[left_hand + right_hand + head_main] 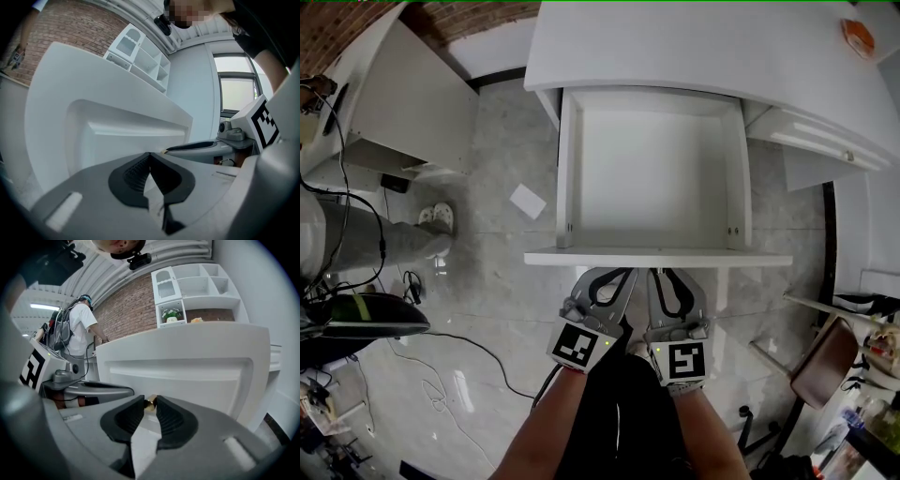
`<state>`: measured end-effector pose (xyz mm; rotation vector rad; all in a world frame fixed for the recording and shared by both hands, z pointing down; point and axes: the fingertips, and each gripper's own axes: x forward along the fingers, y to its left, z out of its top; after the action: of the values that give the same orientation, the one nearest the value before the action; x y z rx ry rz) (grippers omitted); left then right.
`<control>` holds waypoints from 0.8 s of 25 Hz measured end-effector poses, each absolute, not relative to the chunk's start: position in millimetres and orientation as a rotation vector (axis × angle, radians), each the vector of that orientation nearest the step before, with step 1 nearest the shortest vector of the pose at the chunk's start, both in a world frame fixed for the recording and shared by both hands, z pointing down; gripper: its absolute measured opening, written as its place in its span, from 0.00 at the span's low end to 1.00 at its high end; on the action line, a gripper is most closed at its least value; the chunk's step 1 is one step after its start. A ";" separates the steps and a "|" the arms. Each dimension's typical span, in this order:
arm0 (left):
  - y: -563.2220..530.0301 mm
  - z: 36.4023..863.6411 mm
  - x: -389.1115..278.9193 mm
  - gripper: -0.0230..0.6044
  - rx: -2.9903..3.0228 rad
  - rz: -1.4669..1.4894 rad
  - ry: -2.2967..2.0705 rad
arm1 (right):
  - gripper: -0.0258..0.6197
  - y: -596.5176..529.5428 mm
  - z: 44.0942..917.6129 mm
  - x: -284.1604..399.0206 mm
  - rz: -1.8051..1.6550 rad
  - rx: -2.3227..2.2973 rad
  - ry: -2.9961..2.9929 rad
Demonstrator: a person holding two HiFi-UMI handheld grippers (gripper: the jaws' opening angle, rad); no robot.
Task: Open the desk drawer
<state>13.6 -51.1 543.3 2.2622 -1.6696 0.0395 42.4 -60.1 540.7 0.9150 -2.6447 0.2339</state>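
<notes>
The white desk drawer [581, 169] stands pulled far out from under the desk top [675, 47], and it is empty inside. Its front panel [656, 258] is nearest to me. Both grippers sit side by side just below that panel. In the right gripper view, my right gripper [150, 401] is shut on the small brass drawer knob [150, 404]; the head view shows the right gripper [664, 274] with the knob hidden under the panel. My left gripper [619, 274] is shut with nothing between its jaws, its tips [150, 155] close to the panel [122, 136].
A white cabinet [403, 103] stands at the left, with a standing person's shoes [436, 217] beside it. White paper [527, 201] and cables [441, 375] lie on the marble floor. A chair [825, 361] is at the lower right. An orange object [857, 37] sits on the desk.
</notes>
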 end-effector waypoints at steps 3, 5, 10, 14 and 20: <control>-50.5 541.2 11.2 0.04 2.263 0.038 -1.679 | 0.16 -59.8 540.5 41.3 0.231 0.915 -2.645; -49.6 540.6 11.0 0.04 2.258 0.033 -1.683 | 0.16 -59.6 540.8 42.4 0.227 0.921 -2.648; -48.4 539.6 5.2 0.04 2.201 -0.029 -1.712 | 0.16 -59.5 540.2 43.5 0.210 0.935 -2.640; -46.9 536.8 -4.7 0.04 2.168 -0.044 -1.741 | 0.16 -62.4 544.6 45.0 0.232 0.952 -2.646; -45.4 525.6 -8.4 0.04 2.178 -0.032 -1.755 | 0.17 -60.1 537.4 52.0 0.268 0.889 -2.701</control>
<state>-8.4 -45.4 525.6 2.1784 -1.7550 -0.0320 52.0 -60.1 537.4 0.8887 -2.7013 0.2678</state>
